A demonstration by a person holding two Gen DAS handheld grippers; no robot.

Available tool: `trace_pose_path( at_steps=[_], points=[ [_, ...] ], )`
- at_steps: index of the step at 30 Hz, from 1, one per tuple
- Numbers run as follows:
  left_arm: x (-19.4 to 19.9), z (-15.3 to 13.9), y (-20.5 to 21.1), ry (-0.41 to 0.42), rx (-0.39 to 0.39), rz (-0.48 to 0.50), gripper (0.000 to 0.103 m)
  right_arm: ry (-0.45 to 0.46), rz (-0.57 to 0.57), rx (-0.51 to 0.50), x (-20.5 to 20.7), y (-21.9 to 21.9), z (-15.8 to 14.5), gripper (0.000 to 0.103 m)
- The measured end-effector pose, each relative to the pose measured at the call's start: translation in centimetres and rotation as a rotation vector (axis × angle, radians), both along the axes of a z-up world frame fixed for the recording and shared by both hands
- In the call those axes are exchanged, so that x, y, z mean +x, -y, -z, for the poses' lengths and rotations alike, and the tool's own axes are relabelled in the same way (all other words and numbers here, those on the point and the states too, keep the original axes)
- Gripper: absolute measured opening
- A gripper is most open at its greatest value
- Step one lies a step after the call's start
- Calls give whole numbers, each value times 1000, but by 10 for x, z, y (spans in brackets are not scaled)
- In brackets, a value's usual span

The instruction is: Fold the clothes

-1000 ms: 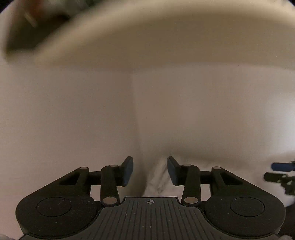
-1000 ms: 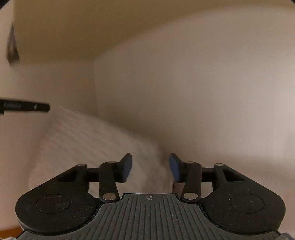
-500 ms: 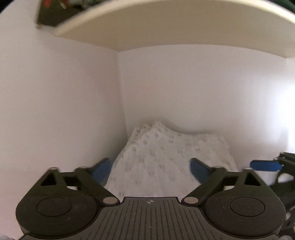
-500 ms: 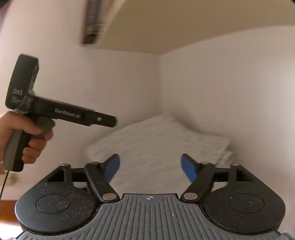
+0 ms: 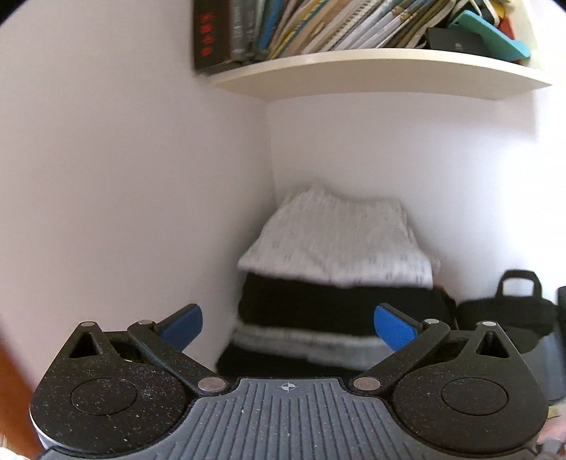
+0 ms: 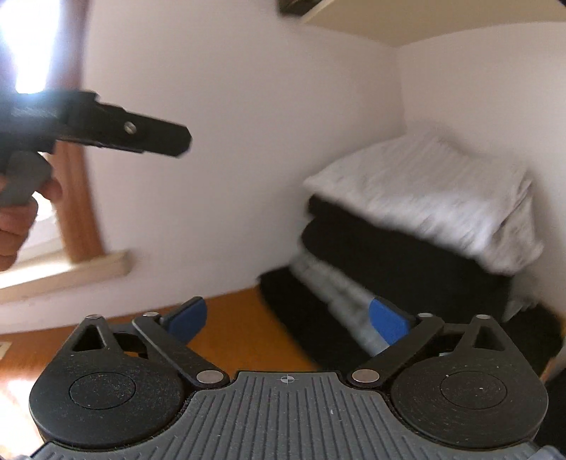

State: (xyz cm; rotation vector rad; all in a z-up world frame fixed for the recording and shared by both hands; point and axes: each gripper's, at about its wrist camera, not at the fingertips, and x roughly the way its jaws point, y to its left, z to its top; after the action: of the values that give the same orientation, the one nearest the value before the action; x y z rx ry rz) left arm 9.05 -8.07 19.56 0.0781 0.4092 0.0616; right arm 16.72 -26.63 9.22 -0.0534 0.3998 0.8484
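Left claw: we see the left claw (image 5: 288, 325) released, its two blue fingertips (image 5: 394, 327) spread wide and nothing between them.
Right claw: the right claw (image 6: 287, 322) is also released and holds nothing.
Left claw from the other camera: in the right wrist view the left claw (image 6: 185, 139) appears at the far left as a dark bar, with the person's hand (image 6: 19, 226) around its handle.
Folded white garment: the white garment (image 5: 336, 240) lies folded on top of the pile, in the far corner where two white walls meet. It touches no claw. We think it has a fine grey pattern, but the blur makes this unsure.
Pile of clothes: under the white piece we see a black layer (image 5: 339, 304), then a grey and white layer (image 5: 307, 345), then another dark one at the bottom. In the right wrist view the same pile (image 6: 406, 247) stands on an orange-brown wooden tabletop (image 6: 240, 329), to the right of the right claw.
Shelf: a white shelf (image 5: 375, 72) hangs above the pile on the far wall, and many books (image 5: 318, 24) stand on it, leaning.
Black bag: a black bag with a handle (image 5: 509, 308) sits to the right of the pile, near it.
Window: at the left of the right wrist view there is a bright window with a wooden frame (image 6: 76, 212).
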Motion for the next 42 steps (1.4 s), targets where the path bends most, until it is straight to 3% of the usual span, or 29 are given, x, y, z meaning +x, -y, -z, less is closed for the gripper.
trace_pose_path(
  at_steps=[5, 11, 19, 23, 27, 31, 42],
  points=[
    [-58, 20, -15, -30, -10, -27, 103, -58, -27, -58, -44, -36, 29, 103],
    [-103, 59, -50, -61, -75, -63, 103, -125, -2, -138, -78, -77, 62, 103],
    [-124, 143, -97, -161, -140, -116, 103, -152, 100, -234, -91, -107, 89, 103],
    [-125, 174, -110, -203, -130, -125, 103, -159, 176, -253, -98, -110, 91, 103],
    [-122, 185, -118, -258, -154, -107, 103, -169, 258, -270, -108, -112, 95, 103],
    [-123, 188, -118, -289, -110, -103, 103, -178, 372, -263, -118, -110, 96, 103],
    [-141, 190, -113, -301, -83, -1, 103, -246, 724, -219, -178, -99, 99, 103]
  ],
)
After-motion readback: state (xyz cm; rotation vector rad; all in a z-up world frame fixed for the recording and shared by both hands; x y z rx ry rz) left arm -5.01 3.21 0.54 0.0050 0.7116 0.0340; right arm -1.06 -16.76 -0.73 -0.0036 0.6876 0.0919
